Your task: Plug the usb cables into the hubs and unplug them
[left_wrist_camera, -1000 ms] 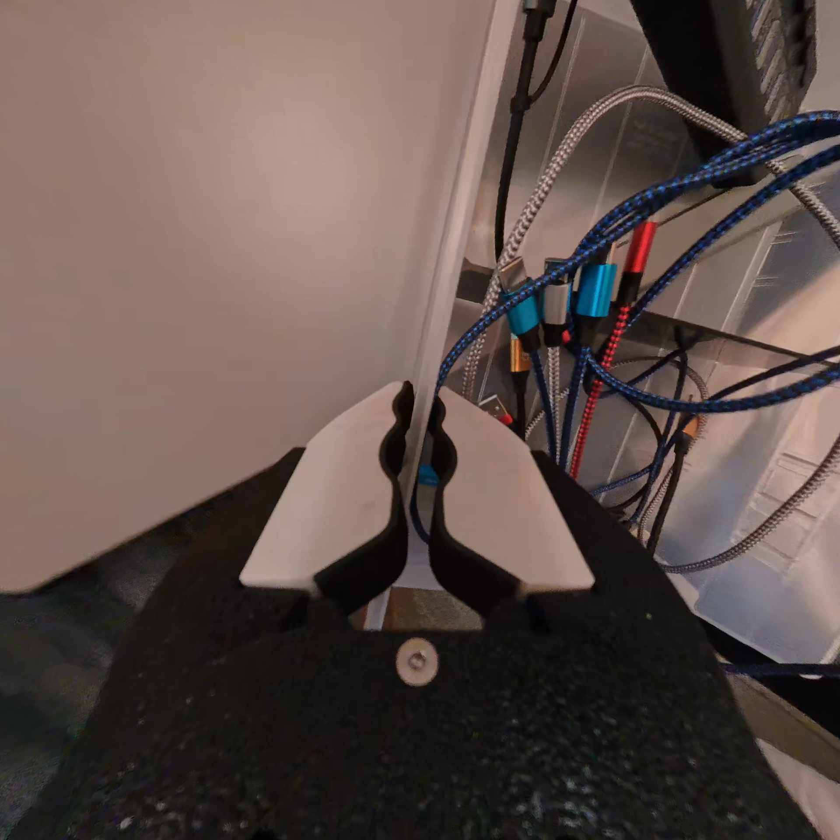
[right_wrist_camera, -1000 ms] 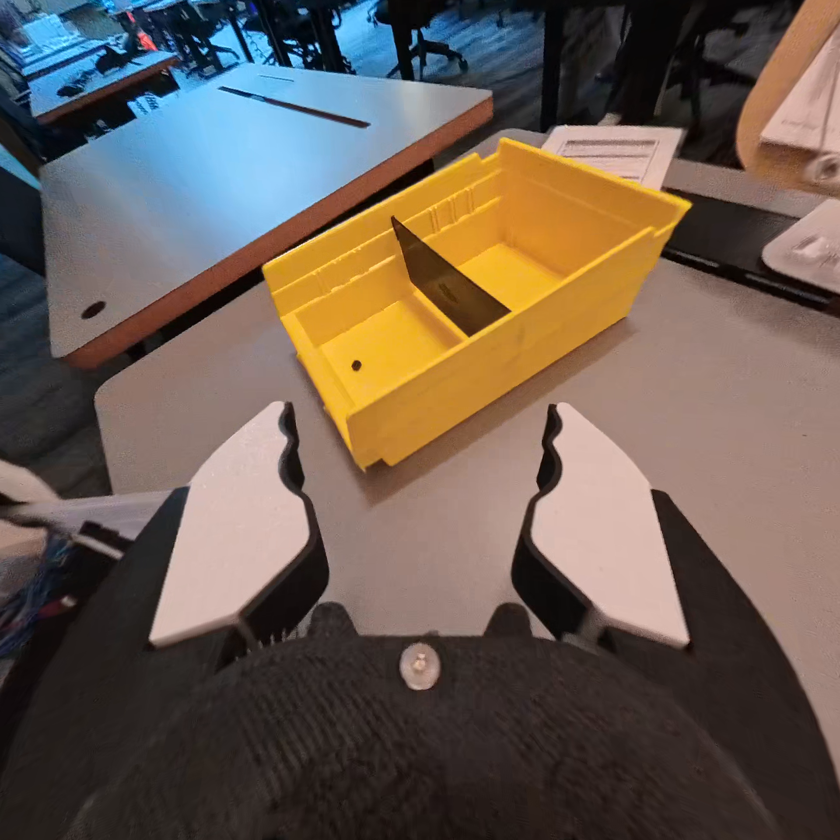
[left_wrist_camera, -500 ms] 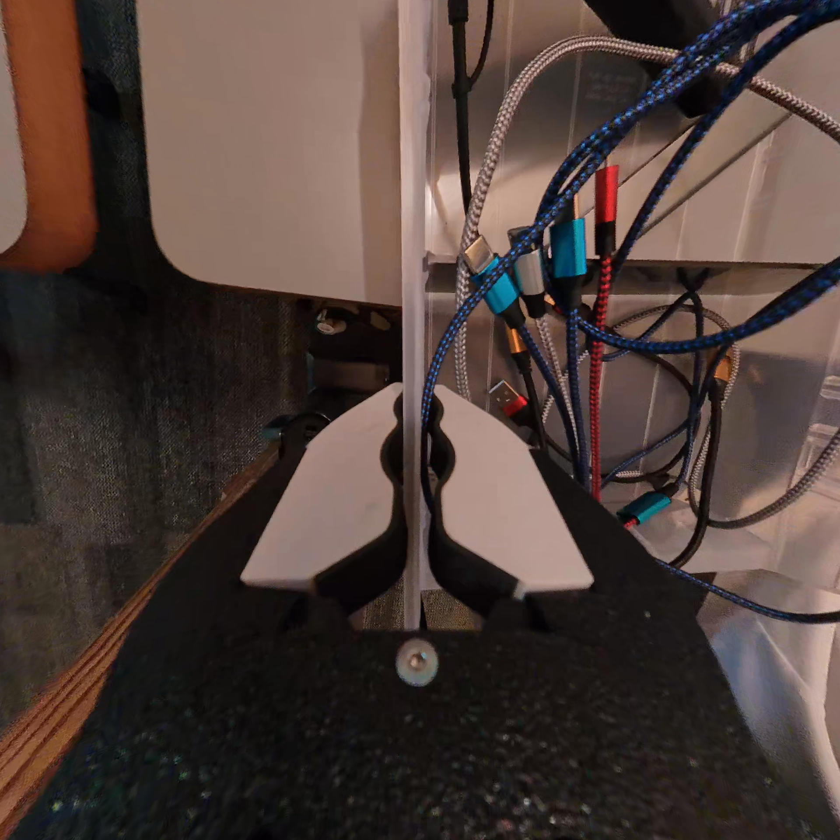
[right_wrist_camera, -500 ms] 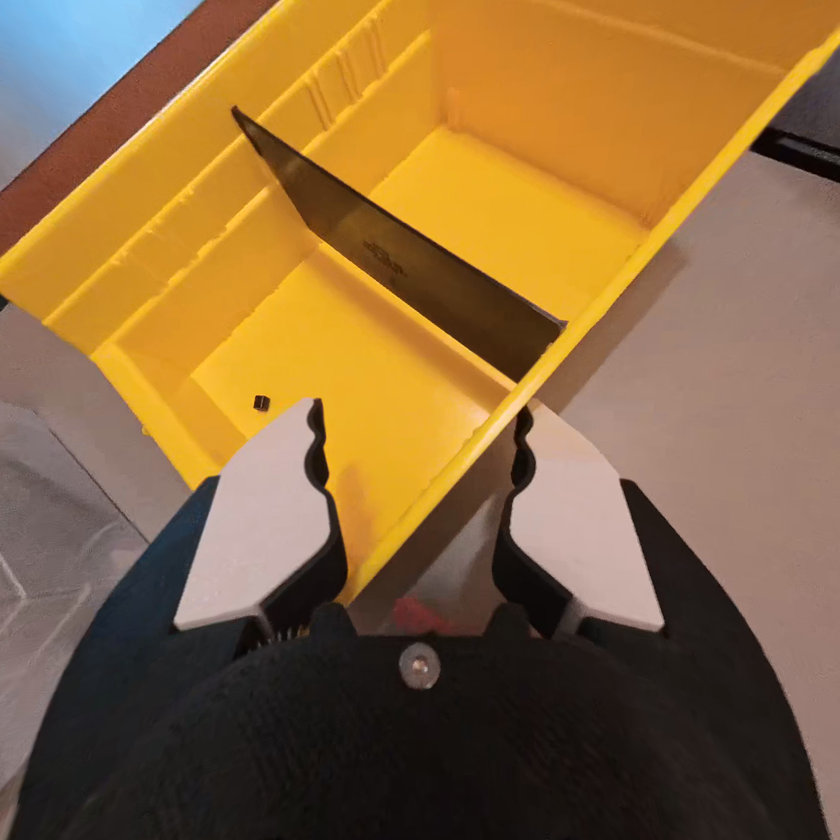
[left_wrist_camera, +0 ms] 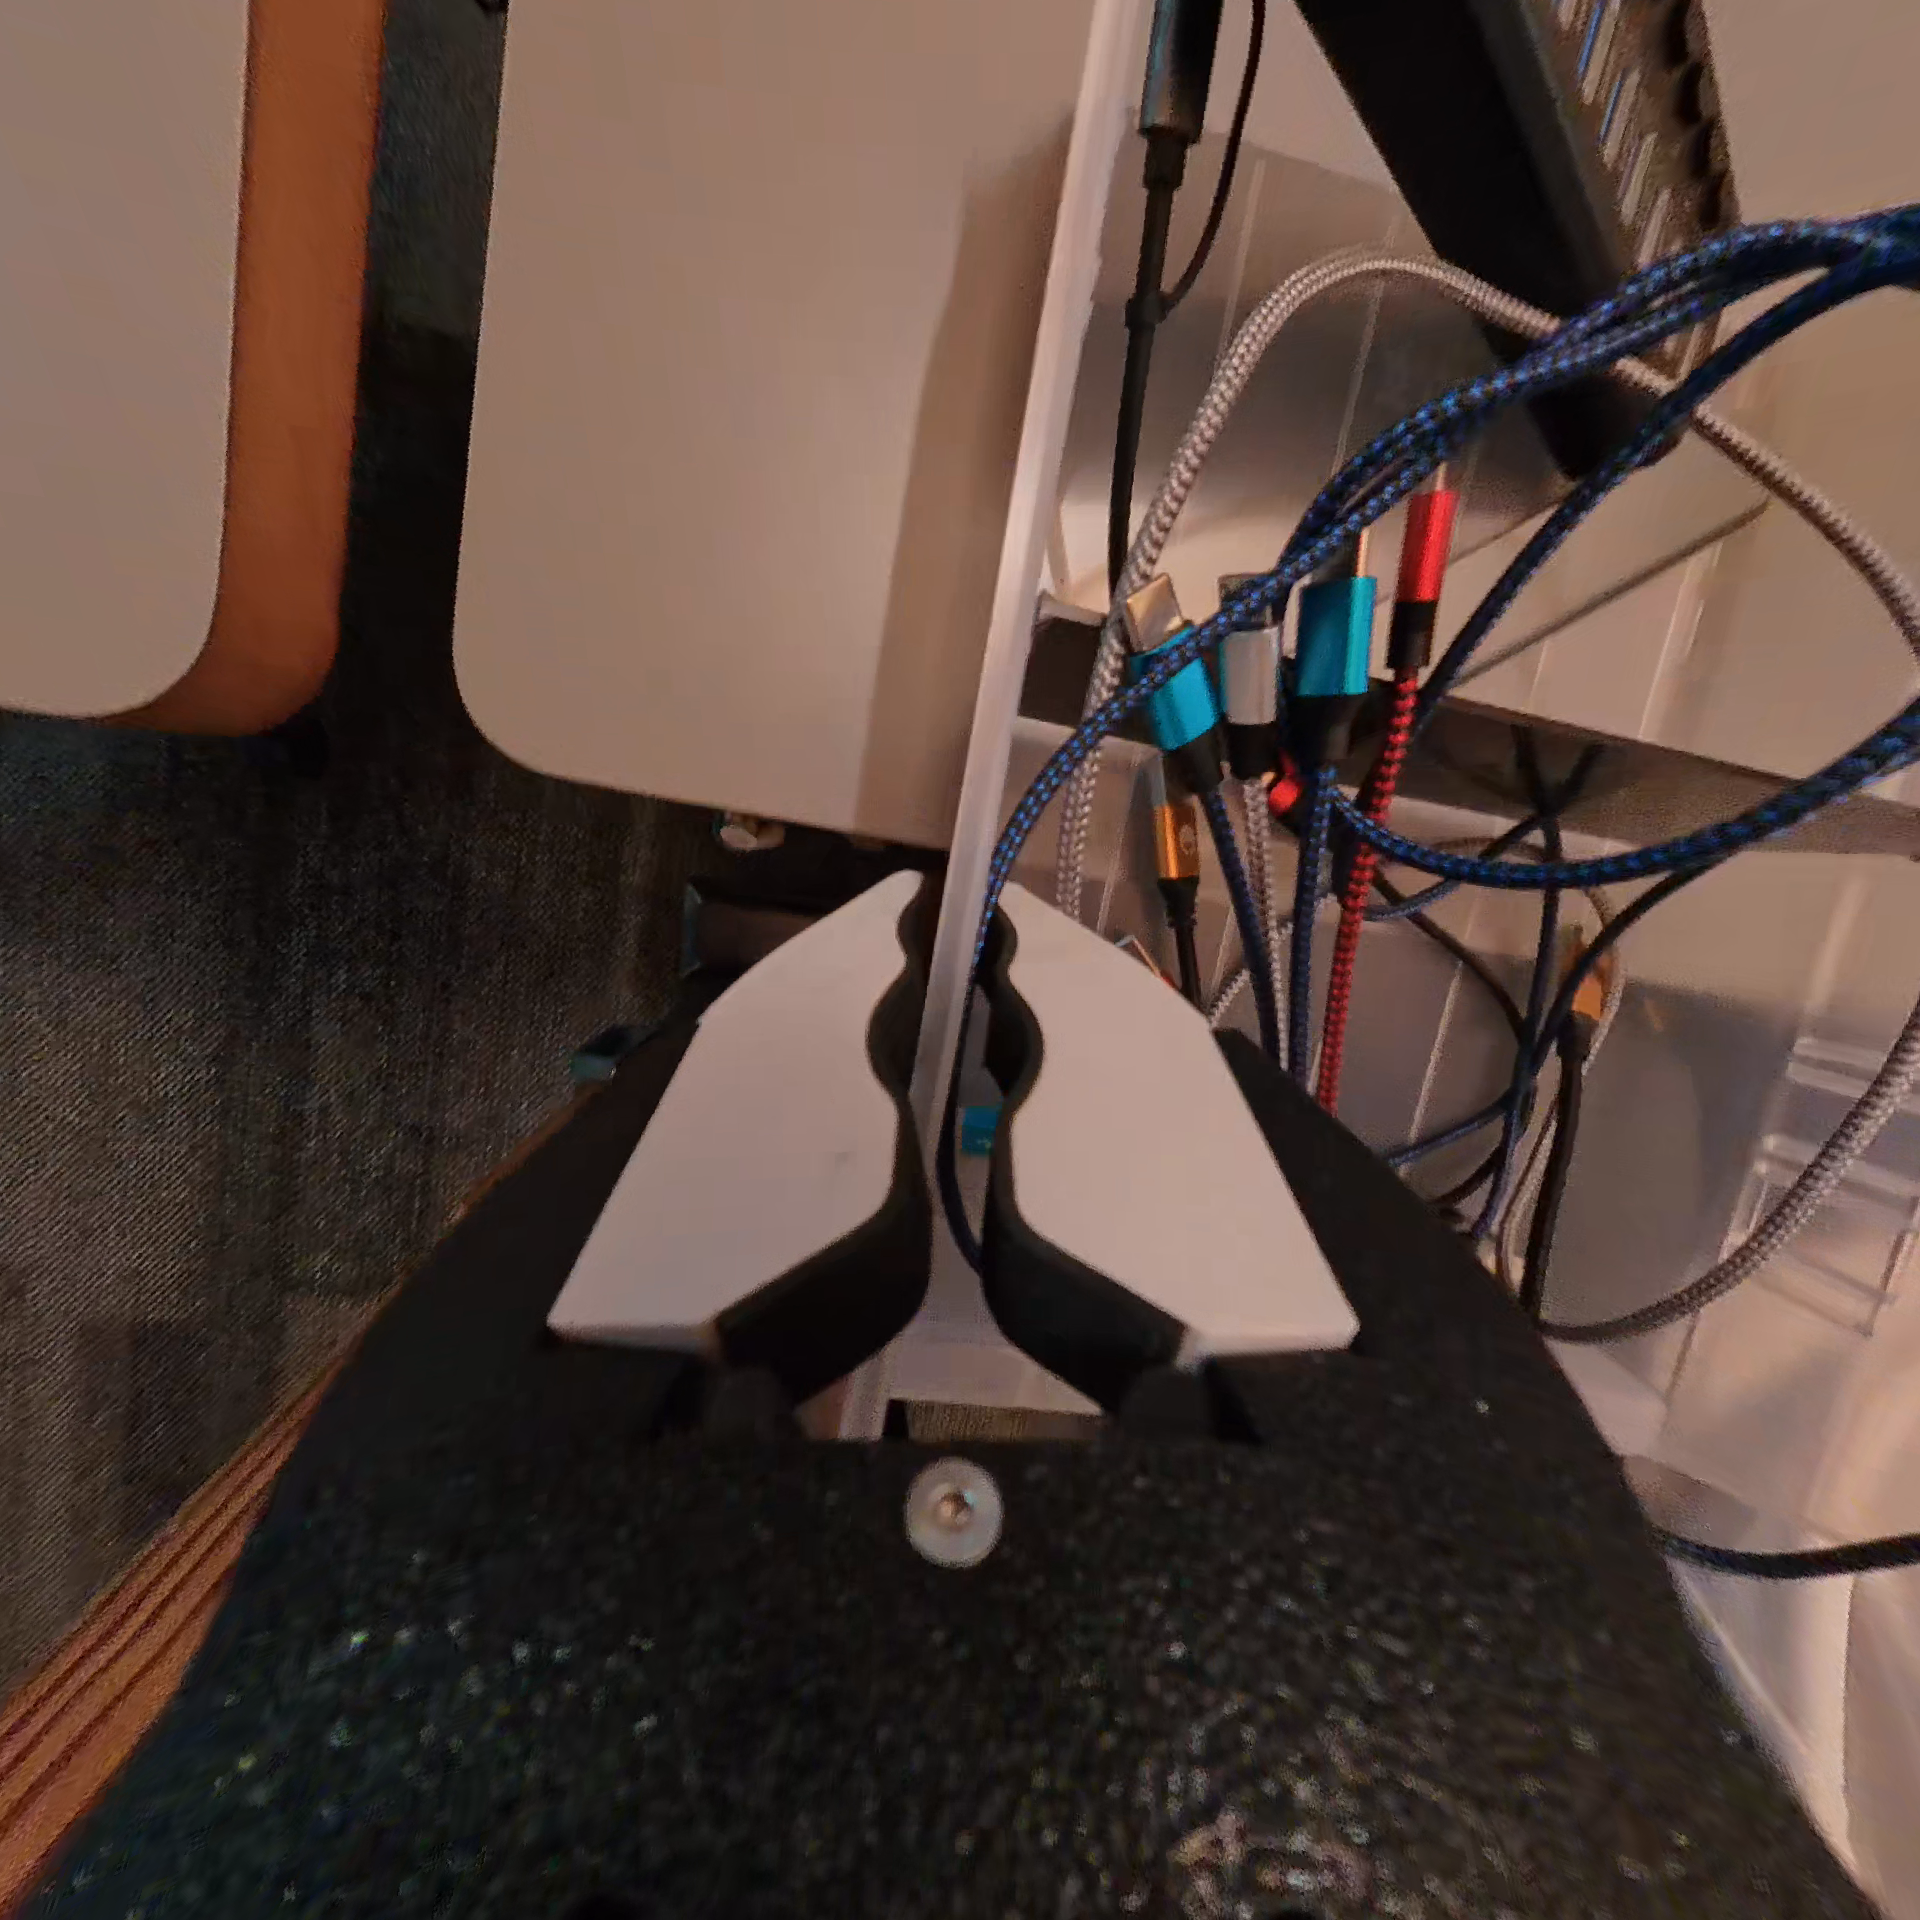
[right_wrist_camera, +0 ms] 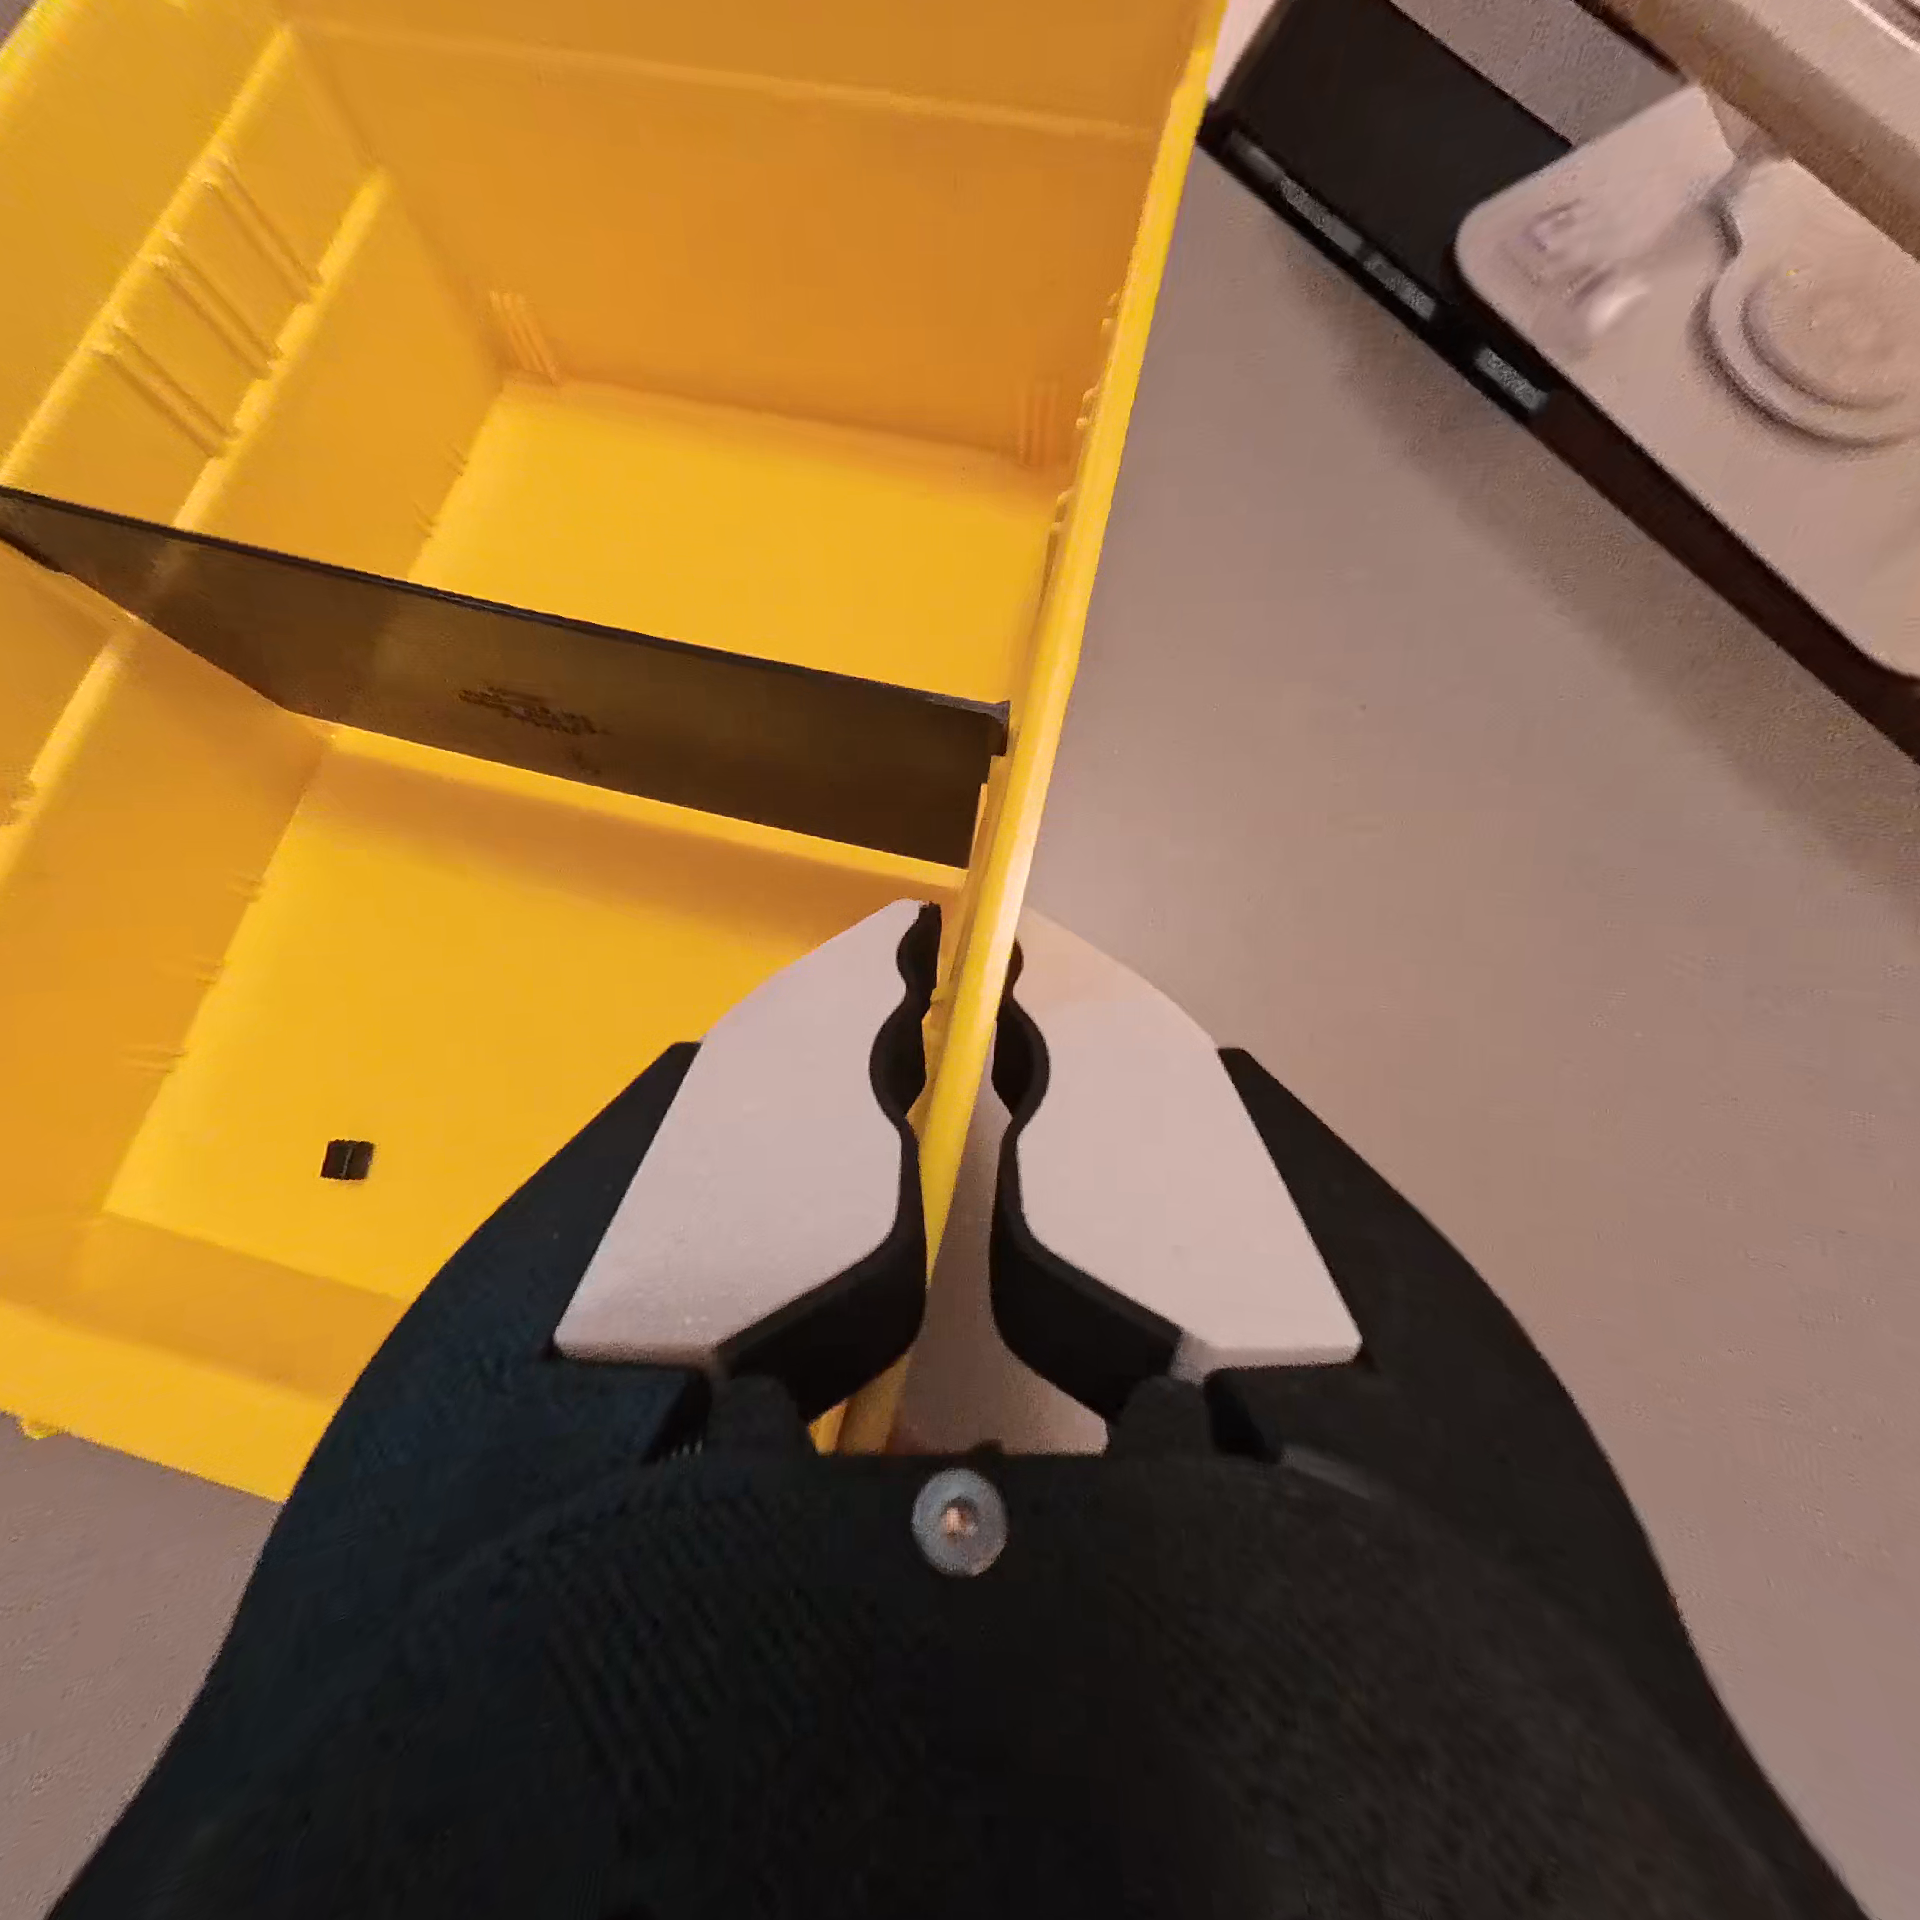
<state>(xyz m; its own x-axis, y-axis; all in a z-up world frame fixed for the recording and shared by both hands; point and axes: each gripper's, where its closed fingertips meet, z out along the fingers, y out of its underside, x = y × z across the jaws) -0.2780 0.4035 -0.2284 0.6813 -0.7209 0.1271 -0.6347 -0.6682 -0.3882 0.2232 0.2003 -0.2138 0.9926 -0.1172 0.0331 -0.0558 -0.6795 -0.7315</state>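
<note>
Cable plugs (left_wrist_camera: 1340, 655) upright in clear bin (left_wrist_camera: 997, 665), tips upward.

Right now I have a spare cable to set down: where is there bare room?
The yellow bin has both compartments bare, either side of the black divider, bar one small black bit. The grey tabletop right of the bin is bare too. The clear container is crowded with tangled cables.

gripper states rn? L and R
Left gripper: shut on the clear bin's wall, cables inside.
Right gripper: shut on the yellow bin's side wall.
</note>
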